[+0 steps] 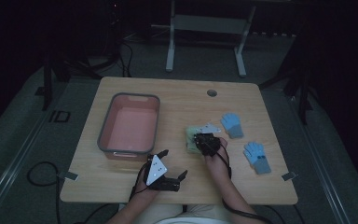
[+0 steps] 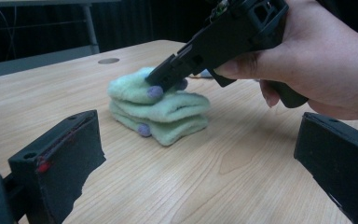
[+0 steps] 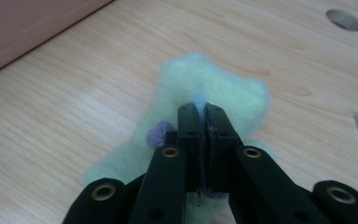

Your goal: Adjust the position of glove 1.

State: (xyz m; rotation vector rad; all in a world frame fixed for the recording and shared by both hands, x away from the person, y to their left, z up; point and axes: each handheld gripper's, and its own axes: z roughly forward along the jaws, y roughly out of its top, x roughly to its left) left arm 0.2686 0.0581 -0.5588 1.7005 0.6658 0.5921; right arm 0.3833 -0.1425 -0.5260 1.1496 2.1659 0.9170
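Pinching the top layer of the folded green gloves (image 2: 161,109) with the right hand-held gripper (image 2: 161,84), jaws pressed together on fabric. Left hand-held gripper (image 1: 173,164) spread wide, nothing between, pile straight ahead of it. Pink bin (image 1: 106,135) off beyond.

room: dim | floor (image 1: 23,135): grey carpet | table (image 1: 177,95): light wood | background: dark

High view looks down and forward over the whole table (image 1: 177,100). Both gripper views sit low and close, sharing the green gloves (image 2: 161,109) mid-table.
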